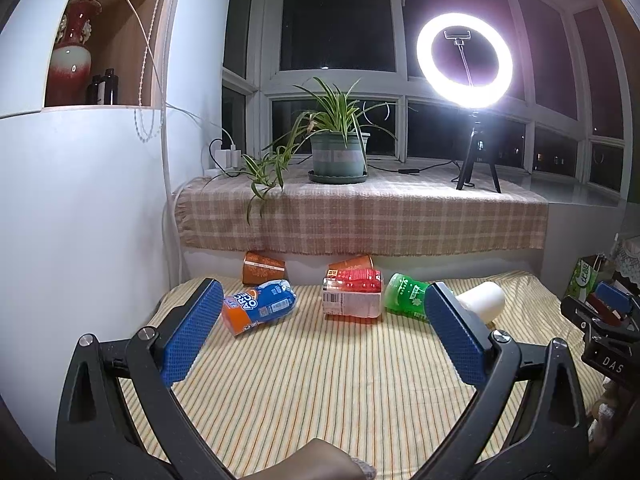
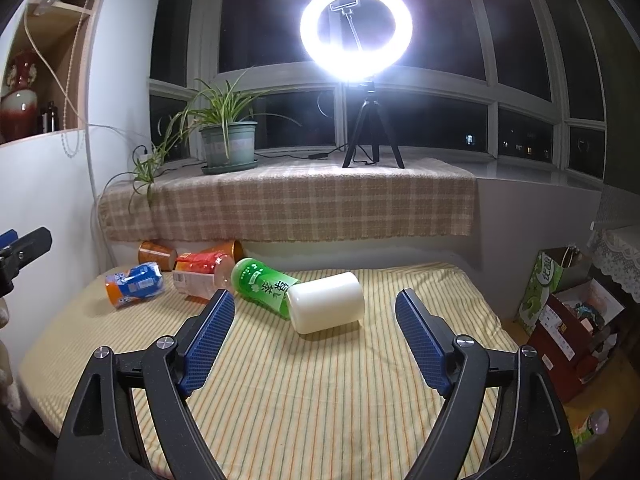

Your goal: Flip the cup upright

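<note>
Two grippers are in my hands, both with jaws spread wide and holding nothing.

From the left wrist camera, I see my left gripper [image 1: 322, 330] hovering above the striped mat [image 1: 320, 380]. Between its blue pads [image 1: 188, 336] lies a row of tipped-over containers: an orange-and-blue cup [image 1: 258, 306] on its side at left, a clear bottle with a red label [image 1: 352, 292] in the middle, a green cup [image 1: 406, 298] to its right, and the white cup [image 1: 482, 298] lying on its side, partly hidden behind the right pad. Two brown cups [image 1: 264, 267] lie against the wall behind them. At the far right edge I see part of my right gripper [image 1: 608, 316].

From the right wrist camera, my right gripper [image 2: 314, 338] is released, above the mat, with the white cup [image 2: 326, 302] lying on its side just ahead between the pads, its closed end toward me. The green cup [image 2: 260, 286] touches it on the left. The bottle [image 2: 200, 276] and the orange-and-blue cup [image 2: 134, 284] lie farther left. A ring light [image 2: 356, 26] and a plant [image 2: 228, 136] stand on the checked ledge [image 2: 288, 204] behind.
</note>
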### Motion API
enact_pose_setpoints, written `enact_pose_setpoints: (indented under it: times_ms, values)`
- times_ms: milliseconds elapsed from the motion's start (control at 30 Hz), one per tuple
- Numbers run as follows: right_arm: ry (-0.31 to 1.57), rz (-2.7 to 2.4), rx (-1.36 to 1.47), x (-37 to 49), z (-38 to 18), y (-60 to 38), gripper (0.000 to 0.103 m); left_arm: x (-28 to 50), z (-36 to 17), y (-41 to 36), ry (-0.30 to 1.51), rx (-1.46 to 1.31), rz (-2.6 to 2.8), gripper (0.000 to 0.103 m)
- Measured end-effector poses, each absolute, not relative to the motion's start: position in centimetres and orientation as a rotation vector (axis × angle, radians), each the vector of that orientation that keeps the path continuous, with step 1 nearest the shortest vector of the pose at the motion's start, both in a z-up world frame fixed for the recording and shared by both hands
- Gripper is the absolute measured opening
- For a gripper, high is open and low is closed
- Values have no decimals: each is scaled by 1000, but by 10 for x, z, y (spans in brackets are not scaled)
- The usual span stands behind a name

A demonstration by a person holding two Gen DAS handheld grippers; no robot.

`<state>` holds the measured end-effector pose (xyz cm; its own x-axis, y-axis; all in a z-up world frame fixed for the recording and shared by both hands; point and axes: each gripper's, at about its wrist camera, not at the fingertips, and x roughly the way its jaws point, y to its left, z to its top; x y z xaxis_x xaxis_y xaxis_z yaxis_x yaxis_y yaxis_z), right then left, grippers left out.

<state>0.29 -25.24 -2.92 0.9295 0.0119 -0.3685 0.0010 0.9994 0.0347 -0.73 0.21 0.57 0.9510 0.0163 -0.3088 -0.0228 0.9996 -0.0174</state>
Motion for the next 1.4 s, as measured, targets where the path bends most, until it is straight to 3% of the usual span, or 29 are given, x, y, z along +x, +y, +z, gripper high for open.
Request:
enact_pose_setpoints:
  times_ms: [1400]
  values:
    - [375,8,21,2,-31,-244,83,-9,5,1,310,-19,17,102]
